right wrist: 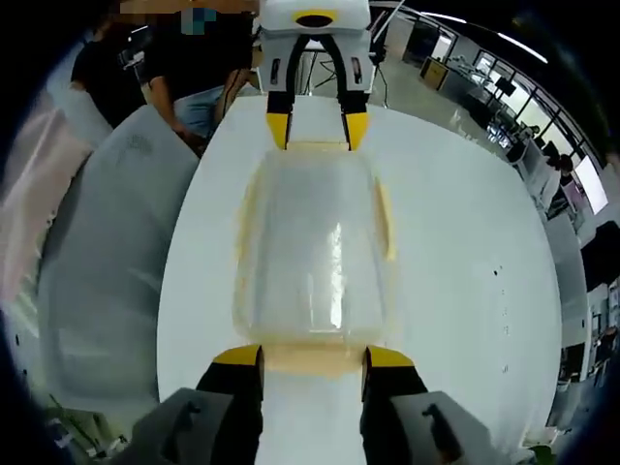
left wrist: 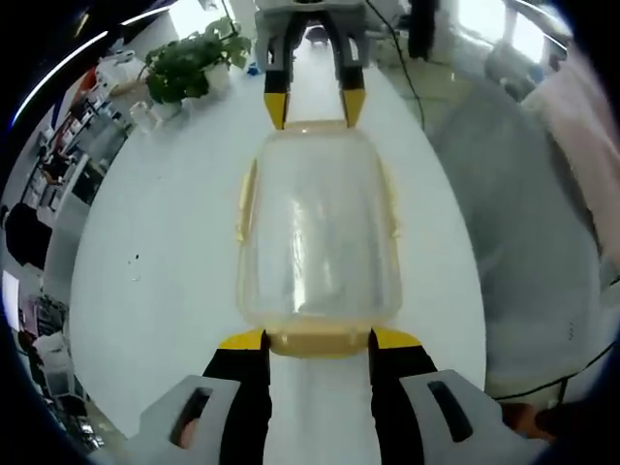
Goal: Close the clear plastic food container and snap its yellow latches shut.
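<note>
The clear plastic food container [left wrist: 320, 232] lies lengthwise on the white table [left wrist: 155, 252] with its lid on. Yellow latches show along its long sides [left wrist: 246, 201] and at both ends. My left gripper [left wrist: 319, 339] is open, its yellow-tipped jaws straddling the near end latch [left wrist: 320, 347]. At the far end my right gripper [left wrist: 314, 107] faces me. In the right gripper view the container [right wrist: 312, 252] looks the same. There my right gripper [right wrist: 313, 356] is open around its own end latch [right wrist: 312, 362], and the left gripper [right wrist: 316, 128] stands opposite.
A potted plant [left wrist: 189, 63] and small items stand at the table's far left corner. A grey cover [left wrist: 523, 213] [right wrist: 107, 262] lies beside the table's long edge. People [right wrist: 165, 68] sit beyond the table's end behind the left gripper.
</note>
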